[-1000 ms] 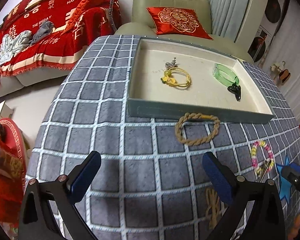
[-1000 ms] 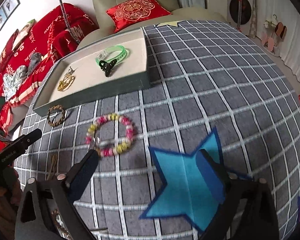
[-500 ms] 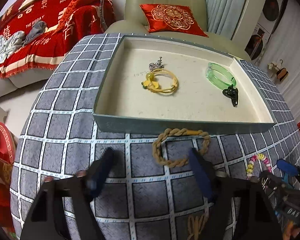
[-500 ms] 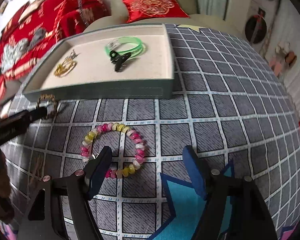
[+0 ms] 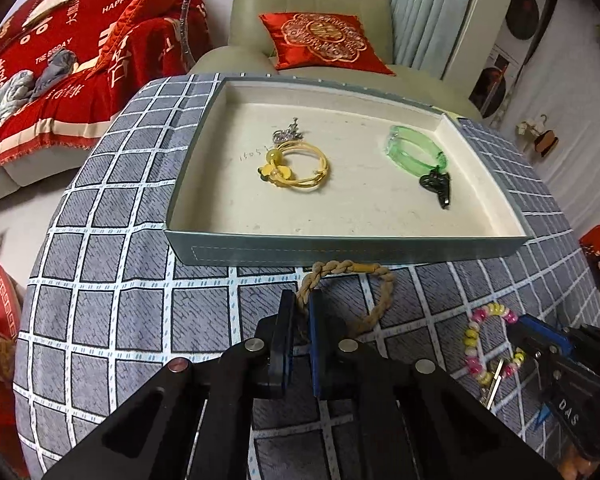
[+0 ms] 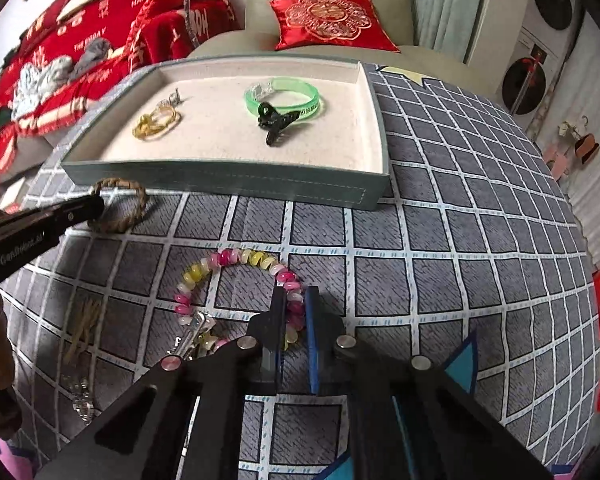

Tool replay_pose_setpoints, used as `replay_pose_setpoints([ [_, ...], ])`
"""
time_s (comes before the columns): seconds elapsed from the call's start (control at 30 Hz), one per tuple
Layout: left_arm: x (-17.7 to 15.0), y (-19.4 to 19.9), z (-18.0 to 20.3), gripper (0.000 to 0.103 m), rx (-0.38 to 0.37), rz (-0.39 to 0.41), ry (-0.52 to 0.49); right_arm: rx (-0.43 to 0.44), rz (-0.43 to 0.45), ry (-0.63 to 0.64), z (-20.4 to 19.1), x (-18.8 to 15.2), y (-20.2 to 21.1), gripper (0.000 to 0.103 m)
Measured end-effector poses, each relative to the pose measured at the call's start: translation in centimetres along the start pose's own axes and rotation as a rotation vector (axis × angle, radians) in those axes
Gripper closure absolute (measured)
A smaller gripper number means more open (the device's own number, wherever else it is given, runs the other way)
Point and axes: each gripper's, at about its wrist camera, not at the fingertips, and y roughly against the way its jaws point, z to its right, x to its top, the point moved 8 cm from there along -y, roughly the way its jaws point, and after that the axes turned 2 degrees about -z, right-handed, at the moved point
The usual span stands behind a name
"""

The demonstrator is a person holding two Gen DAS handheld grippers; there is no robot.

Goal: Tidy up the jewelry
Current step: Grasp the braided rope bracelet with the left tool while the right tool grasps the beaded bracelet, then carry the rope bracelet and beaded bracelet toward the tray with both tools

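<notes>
A tan braided rope bracelet (image 5: pixel 382 292) lies on the checked cloth just in front of the grey tray (image 5: pixel 340 248). My left gripper (image 5: pixel 302 300) is shut on its left side. To the right, a pink and yellow bead bracelet (image 6: pixel 220 264) lies on the cloth, and my right gripper (image 6: pixel 294 296) is shut on its right side. The same bead bracelet (image 5: pixel 484 320) shows at the right of the left wrist view. Inside the tray (image 6: pixel 228 178) lie a gold wire bracelet (image 5: pixel 300 166), a green bangle (image 5: pixel 414 152) and a black clip (image 5: pixel 436 184).
A thin gold piece (image 6: pixel 80 330) and a small silver piece (image 6: pixel 82 400) lie on the cloth near the left gripper's body. A blue paper star (image 6: pixel 460 364) sits at the table's near right. Beyond the table are a beige armchair with a red cushion (image 5: pixel 320 42) and a red-covered sofa.
Both grippers went from wide open to shut. The left came forward and closed on the rope bracelet; the right shifted over and closed on the bead bracelet.
</notes>
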Motion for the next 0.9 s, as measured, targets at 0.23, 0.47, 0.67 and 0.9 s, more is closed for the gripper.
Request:
replay_pose_setpoints([
  [0.23,0.5,2.3,0.0,0.080,-0.061,0.039,0.009,0.013,0.055,-0.023,0.8,0.8,2.8,0.093],
  [0.47,1.6,5.4,0.0,0.080,-0.088,0.093,-0.007,0.037,0.093,-0.030,0.6,1.8,5.1,0.093],
  [0.67,3.1,7.4,-0.4,0.080,-0.097,0.137,-0.023,0.057,0.125,-0.043,0.5,3.1,6.9,0.093],
  [0.9,5.6,8.4,-0.7,0.080,-0.101,0.165,-0.039,0.075,0.150,-0.053,0.6,5.4,7.9,0.093],
])
